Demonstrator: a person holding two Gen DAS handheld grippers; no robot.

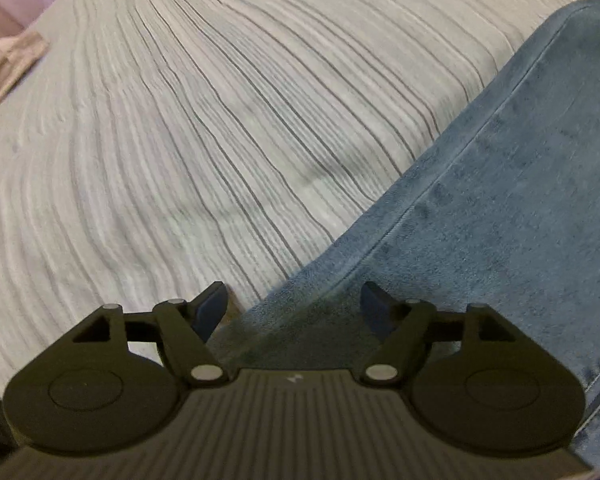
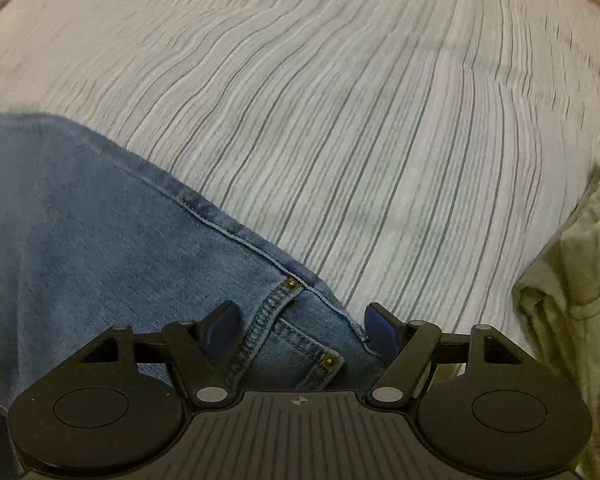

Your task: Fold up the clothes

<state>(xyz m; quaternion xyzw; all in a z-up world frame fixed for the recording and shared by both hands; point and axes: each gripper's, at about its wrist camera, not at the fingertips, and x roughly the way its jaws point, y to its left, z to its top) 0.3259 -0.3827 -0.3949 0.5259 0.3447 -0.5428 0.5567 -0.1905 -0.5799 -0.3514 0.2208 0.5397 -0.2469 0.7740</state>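
A pair of blue jeans (image 1: 500,220) lies flat on a striped white bedsheet (image 1: 180,120), running from the lower middle to the upper right in the left wrist view. My left gripper (image 1: 293,304) points down over the jeans' seamed edge, jaws wide apart, the denim below them and not pinched. In the right wrist view the jeans (image 2: 80,220) fill the lower left. My right gripper (image 2: 302,328) hovers over a pocket corner with two brass rivets (image 2: 291,283), jaws wide apart, fingertips (image 2: 224,326) not pressing on the cloth.
An olive-green garment (image 2: 572,300) lies crumpled at the right edge of the bedsheet (image 2: 340,120). A beige cloth (image 1: 8,60) sits at the far left corner of the bed. Bare sheet stretches beyond the jeans in both views.
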